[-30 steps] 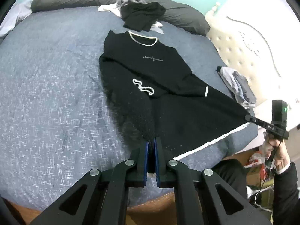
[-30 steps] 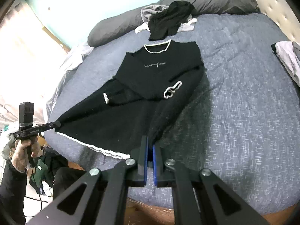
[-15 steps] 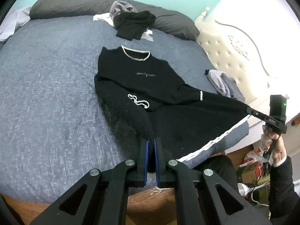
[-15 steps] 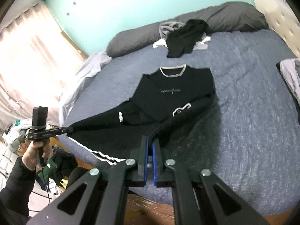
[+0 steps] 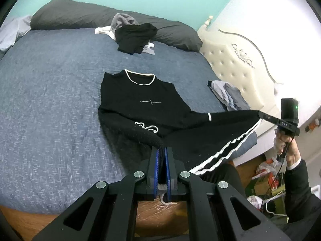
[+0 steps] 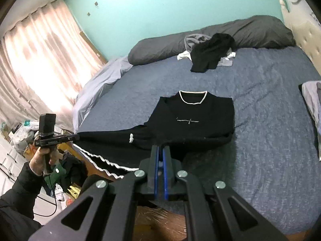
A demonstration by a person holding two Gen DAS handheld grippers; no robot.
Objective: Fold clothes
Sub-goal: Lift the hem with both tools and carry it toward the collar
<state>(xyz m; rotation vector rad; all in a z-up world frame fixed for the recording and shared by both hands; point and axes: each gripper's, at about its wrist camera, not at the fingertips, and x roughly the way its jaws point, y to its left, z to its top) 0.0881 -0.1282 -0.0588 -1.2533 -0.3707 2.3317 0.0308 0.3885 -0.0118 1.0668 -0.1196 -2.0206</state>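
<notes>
Sweater (image 5: pixel 144 100) lies sleeves-in on the bed (image 5: pixel 50 100); our left gripper (image 5: pixel 162 156) and right gripper (image 6: pixel 159 156) clamp its lifted hem (bottom fold pending); unfolded pile (image 5: pixel 136 37) waits far.

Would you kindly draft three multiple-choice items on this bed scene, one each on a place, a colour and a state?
1. Where does the crumpled dark clothes pile lie?
A. By the pillow at the far end of the bed
B. On the floor
C. On the sweater's chest

2. What colour is the trim on the sweater's collar?
A. Red
B. White
C. Green

3. What state is the left gripper in?
A. Wide open over the bed
B. Shut on nothing
C. Shut on the sweater's hem

Answers:
1 A: the pile sits against the grey pillow, beyond the sweater.
2 B: a white band edges the collar.
3 C: the left gripper has black fabric clamped between its blue pads.
</notes>
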